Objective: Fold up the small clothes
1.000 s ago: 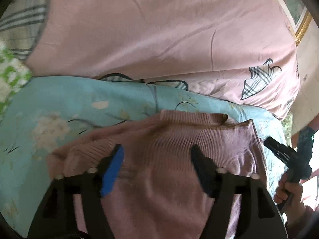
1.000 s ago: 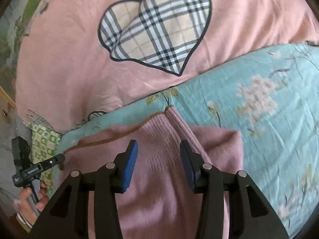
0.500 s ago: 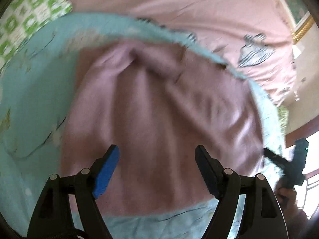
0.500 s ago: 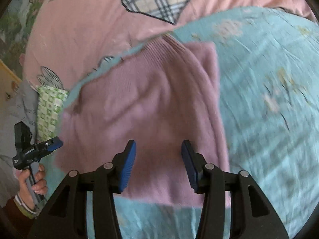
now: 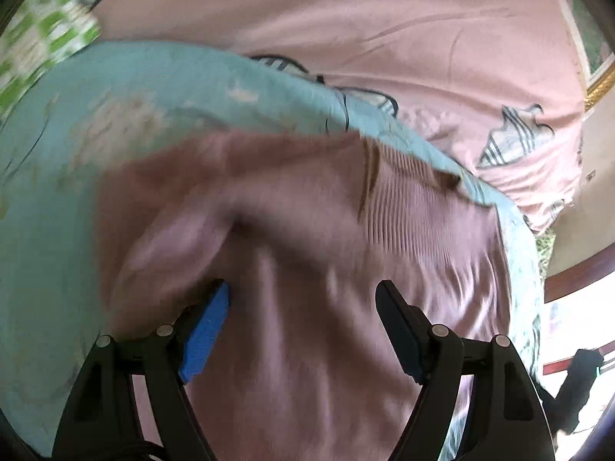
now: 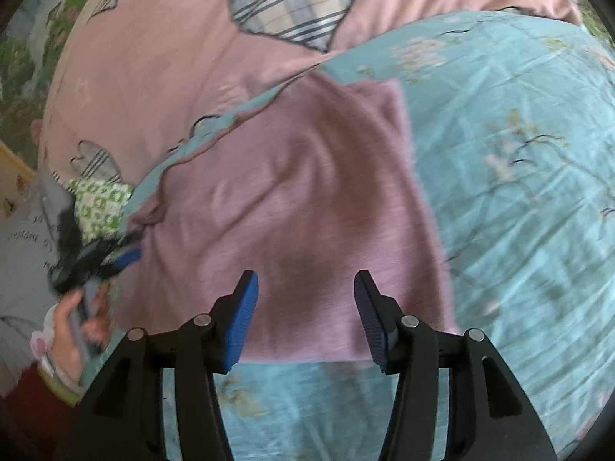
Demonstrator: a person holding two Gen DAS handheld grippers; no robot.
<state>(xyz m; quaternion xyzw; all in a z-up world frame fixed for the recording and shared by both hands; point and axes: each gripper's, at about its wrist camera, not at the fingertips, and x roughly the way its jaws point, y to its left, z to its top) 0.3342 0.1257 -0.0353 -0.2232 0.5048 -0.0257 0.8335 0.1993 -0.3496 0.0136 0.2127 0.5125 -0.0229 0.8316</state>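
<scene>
A pink knitted sweater (image 5: 326,230) (image 6: 292,192) lies flat on a turquoise flowered sheet (image 6: 499,153). My left gripper (image 5: 303,307) hovers low over the sweater's left part, open wide, with nothing pinched; a raised fold of knit sits by its blue-padded left finger (image 5: 207,330). The picture is blurred. My right gripper (image 6: 306,284) hangs above the sweater's near hem, its jaws opening, and only flat cloth lies under the gap. The right wrist view also shows the left gripper (image 6: 115,257) at the sweater's left edge, held by a hand (image 6: 65,326).
A pink cover (image 6: 173,57) with plaid hearts lies beyond the sheet. A green-and-white checked cloth (image 6: 100,203) (image 5: 42,38) sits at the sheet's far left corner. A gilt frame (image 5: 595,84) and a wall stand to the right in the left wrist view.
The right gripper drew back from the collar to the near hem and its jaws widened. The left gripper dropped closer to the sweater, staying wide open.
</scene>
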